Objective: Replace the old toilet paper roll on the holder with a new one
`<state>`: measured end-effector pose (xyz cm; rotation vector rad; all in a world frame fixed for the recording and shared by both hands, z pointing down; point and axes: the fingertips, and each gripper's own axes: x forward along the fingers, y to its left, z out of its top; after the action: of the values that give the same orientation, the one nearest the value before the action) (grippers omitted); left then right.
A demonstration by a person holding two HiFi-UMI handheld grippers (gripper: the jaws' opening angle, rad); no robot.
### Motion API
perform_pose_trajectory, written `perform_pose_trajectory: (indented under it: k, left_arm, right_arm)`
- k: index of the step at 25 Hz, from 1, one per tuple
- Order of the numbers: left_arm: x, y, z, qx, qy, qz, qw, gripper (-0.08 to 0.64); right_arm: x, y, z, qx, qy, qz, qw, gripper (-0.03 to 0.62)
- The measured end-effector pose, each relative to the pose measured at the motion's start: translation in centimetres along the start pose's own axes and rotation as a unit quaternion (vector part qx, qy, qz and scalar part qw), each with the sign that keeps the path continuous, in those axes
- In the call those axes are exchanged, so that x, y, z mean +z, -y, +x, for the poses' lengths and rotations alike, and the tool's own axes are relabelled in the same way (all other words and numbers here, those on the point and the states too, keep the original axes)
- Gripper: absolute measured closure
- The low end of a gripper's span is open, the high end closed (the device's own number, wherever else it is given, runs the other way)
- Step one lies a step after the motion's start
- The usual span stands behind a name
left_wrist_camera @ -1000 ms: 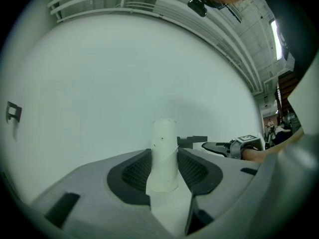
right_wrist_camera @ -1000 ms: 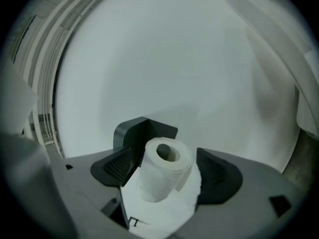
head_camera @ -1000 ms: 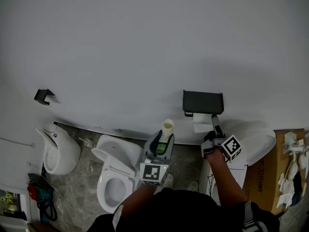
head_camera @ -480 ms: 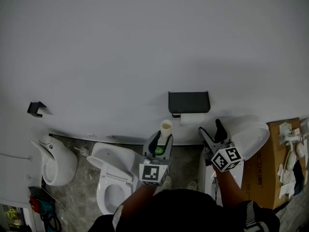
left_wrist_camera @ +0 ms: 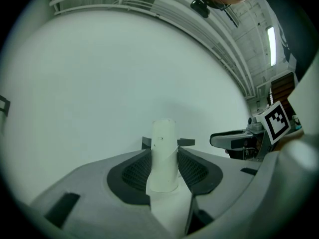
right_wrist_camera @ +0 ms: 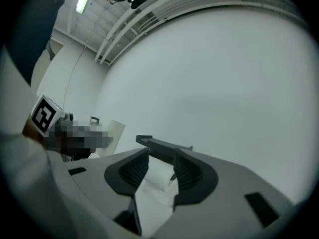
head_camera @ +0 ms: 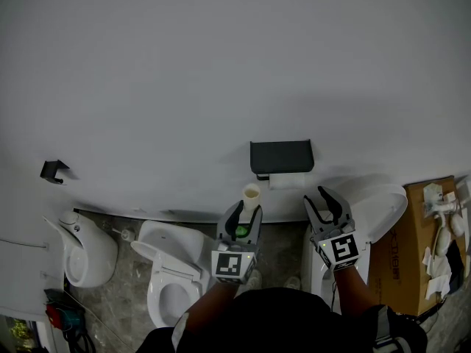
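White wall [head_camera: 221, 65]; toilet [head_camera: 173, 267]. The black holder [head_camera: 282, 156] carries a white toilet paper roll [head_camera: 287, 181]. Just below the roll is the right gripper [head_camera: 324, 201], whose jaws have just been closing and grasp nothing. The left gripper [head_camera: 246, 213] is clenched on an upright bare cardboard tube [head_camera: 251, 195].

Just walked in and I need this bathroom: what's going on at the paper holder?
A person works with two handheld grippers. The left gripper is shut on a bare cardboard tube, held upright. A white roll sits on the black wall holder. The right gripper hangs just short of it; its jaws have just been closing, with nothing gripped between them.
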<state>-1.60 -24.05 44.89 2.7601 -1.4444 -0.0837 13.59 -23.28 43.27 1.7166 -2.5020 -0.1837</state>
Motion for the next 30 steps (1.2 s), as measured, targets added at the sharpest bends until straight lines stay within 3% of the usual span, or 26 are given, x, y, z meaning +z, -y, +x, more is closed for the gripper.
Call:
perform_pose_trajectory:
  k: [7, 30]
  left_arm:
    - [0.1, 0.1, -0.2, 0.002, 0.001, 0.0, 1.0, 0.397]
    - [0.1, 0.2, -0.4, 0.008, 0.0, -0.001, 1.0, 0.397]
  right_arm:
    - [1.1, -0.1, -0.6, -0.016, 0.011, -0.041, 0.999, 0.589]
    - [0.7, -0.7, -0.6, -0.002, -0.015, -0.08, 0.997, 0.591]
